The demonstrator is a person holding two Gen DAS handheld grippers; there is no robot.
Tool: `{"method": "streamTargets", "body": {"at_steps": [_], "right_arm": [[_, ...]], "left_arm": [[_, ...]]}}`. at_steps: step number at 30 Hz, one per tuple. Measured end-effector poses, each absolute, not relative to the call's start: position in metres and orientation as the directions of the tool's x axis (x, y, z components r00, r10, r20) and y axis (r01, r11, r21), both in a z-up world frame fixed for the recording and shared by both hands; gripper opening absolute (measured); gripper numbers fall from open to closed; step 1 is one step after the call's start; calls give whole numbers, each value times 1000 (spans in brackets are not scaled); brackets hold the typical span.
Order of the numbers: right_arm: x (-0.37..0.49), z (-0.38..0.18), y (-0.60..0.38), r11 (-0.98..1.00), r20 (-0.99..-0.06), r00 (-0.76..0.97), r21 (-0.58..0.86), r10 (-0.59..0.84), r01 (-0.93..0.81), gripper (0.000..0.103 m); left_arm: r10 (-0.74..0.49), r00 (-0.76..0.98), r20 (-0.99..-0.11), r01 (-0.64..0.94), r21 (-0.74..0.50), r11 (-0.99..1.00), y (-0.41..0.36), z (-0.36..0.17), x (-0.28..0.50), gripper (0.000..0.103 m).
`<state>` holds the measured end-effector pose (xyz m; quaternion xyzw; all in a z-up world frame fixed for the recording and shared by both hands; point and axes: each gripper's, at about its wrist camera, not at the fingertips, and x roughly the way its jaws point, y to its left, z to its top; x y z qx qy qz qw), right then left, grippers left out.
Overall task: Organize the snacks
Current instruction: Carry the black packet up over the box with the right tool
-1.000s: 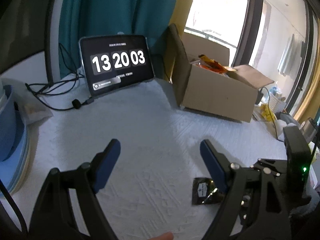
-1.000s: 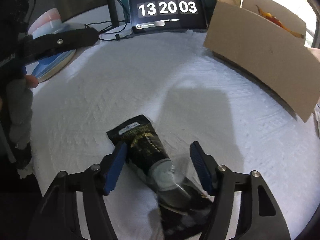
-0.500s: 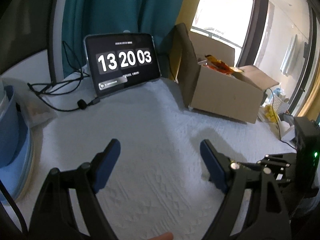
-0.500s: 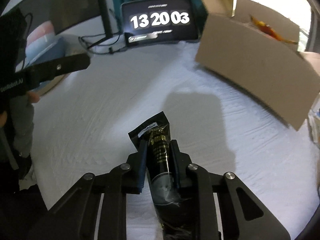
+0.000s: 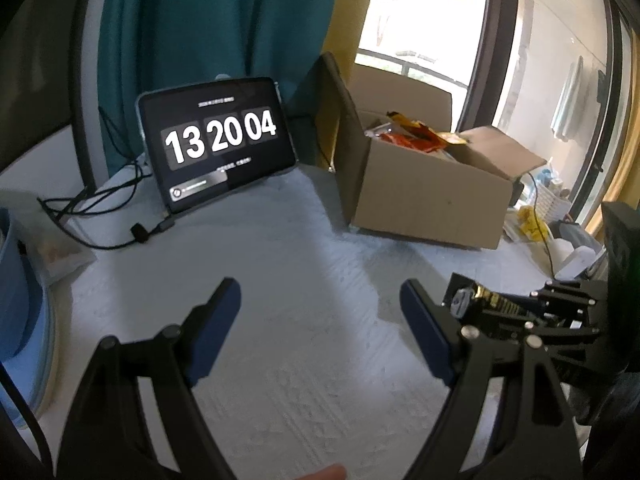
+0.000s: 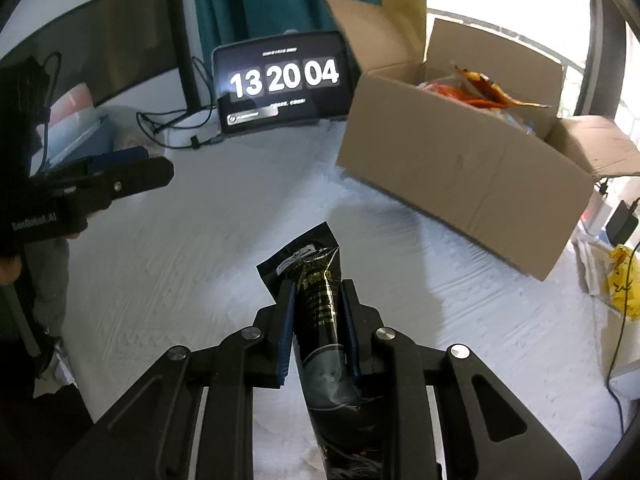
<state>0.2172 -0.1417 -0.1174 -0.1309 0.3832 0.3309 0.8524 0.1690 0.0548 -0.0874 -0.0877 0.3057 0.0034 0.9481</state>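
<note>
Daylight floods from window [image 5: 424, 20] beyond fingers, blown out white. Soft shadows on cloth [image 6: 200, 248]. Fisheye bends edges; dark vignette corners; slight blur.

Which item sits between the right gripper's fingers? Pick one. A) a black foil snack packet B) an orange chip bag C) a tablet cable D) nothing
A: in the right wrist view the blue-padded fingers of the right gripper press both sides of the black foil snack packet.
</note>
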Motion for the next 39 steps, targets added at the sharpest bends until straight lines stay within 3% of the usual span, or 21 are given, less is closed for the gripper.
{"method": "streamTargets", "body": {"at_steps": [17, 31, 39], "right_arm": [[271, -63, -205, 830, -635, 625, 49, 455, -556, 23], [355, -13, -252, 914, -506, 772, 94, 385, -394, 23], [407, -7, -260, 945, -484, 814, 109, 321, -308, 23]], "left_arm": [[-84, 834, -545, 33, -103, 994, 10, -57, 214, 83], [-100, 889, -446, 79, -66, 995, -18, -19, 278, 83], [-129, 917, -377, 120, -49, 992, -31, 3, 317, 83]]}}
